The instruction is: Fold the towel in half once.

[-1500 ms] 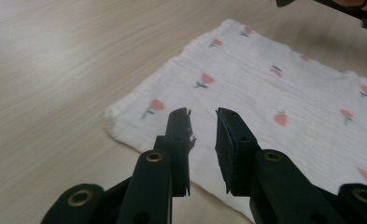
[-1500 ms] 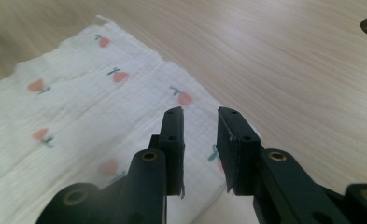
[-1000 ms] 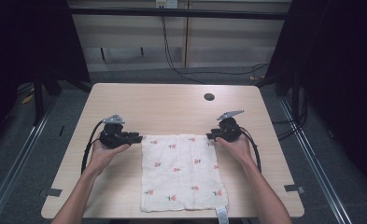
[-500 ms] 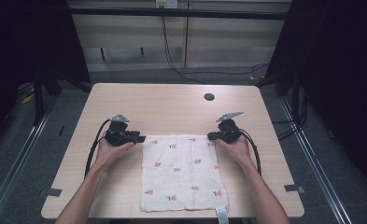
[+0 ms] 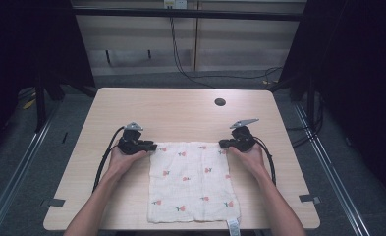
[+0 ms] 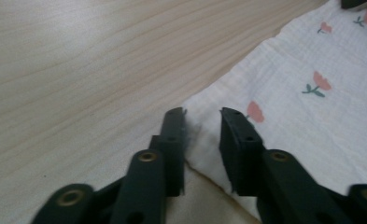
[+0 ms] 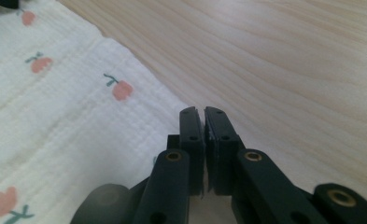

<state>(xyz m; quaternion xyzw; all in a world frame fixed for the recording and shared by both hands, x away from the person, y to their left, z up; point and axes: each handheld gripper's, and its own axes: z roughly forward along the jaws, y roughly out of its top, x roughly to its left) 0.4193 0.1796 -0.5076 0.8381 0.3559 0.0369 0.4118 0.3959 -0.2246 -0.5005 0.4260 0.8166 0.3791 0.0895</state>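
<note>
Cloth is lying flat at the table's near centre. Right gripper is pinching its far right corner; left gripper, jaws closing but still apart, is straddling the far left corner.

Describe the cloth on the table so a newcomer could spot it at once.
On the pale wooden table, look at the near edge, between the person's two forearms. There a square white cloth lies flat, its far corners at the left gripper and right gripper. Small pink flowers are printed on it.
</note>
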